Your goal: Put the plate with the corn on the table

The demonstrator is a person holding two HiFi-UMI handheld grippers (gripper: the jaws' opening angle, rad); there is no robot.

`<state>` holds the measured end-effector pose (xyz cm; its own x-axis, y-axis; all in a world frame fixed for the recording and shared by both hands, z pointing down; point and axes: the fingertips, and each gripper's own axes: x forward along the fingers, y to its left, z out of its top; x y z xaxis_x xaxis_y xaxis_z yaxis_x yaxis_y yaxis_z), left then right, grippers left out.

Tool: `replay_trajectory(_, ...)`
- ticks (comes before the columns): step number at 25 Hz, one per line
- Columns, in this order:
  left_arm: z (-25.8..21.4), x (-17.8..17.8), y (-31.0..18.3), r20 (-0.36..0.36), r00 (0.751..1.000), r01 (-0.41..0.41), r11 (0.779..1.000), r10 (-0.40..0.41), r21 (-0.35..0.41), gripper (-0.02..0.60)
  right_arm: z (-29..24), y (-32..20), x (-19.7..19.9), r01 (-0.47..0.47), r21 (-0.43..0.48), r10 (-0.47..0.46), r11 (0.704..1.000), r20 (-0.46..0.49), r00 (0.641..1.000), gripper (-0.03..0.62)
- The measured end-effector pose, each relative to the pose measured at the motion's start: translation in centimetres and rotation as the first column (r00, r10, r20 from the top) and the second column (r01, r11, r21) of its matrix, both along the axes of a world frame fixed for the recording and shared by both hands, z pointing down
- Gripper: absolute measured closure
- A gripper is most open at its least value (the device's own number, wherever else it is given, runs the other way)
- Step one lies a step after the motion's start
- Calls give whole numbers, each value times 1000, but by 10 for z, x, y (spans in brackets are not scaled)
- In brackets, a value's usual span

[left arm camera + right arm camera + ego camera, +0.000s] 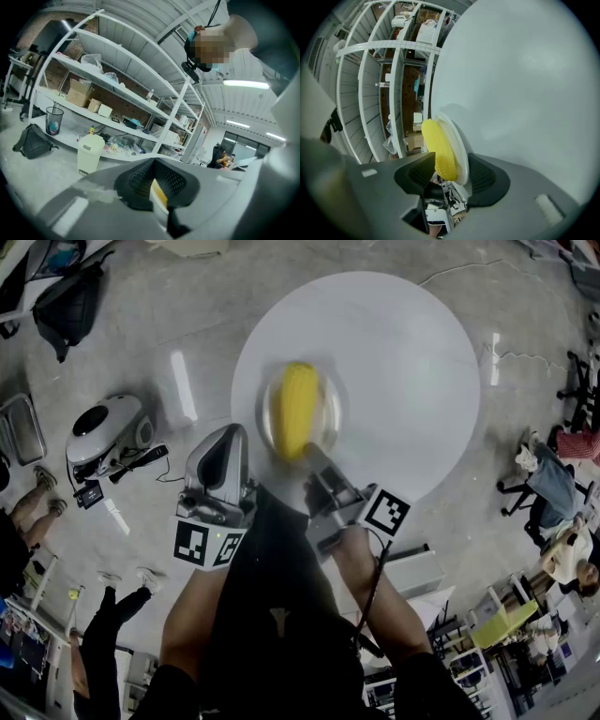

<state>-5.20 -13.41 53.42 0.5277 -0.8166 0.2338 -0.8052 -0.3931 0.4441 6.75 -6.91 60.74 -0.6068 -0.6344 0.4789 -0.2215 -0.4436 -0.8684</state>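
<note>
On the round white table (412,362), head view, a shallow glossy plate (330,399) carries a smooth yellow corn cob (298,409). Left gripper view: the left gripper (157,185) has its ribbed black pads together. Right gripper view: the right gripper (452,176) has its jaws apart, astride the plate's rim.

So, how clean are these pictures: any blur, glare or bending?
Head view: corn and plate smeared, glare streaks on the floor. Left gripper view: shelves bow, corners black. Right gripper view: corn sharp, table evenly lit.
</note>
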Motion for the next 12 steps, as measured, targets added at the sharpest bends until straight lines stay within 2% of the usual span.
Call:
replay_trajectory(5,-1,1,3,1,1000,-5,1000,5,5,580,-4,-3,0,30,36,-28,999,-47,998,365)
replay_trajectory(12,1,0,3,-1,1000,-6,1000,6,-2,580,-11,-6,-8,127,85,-117,988,-122,986,338)
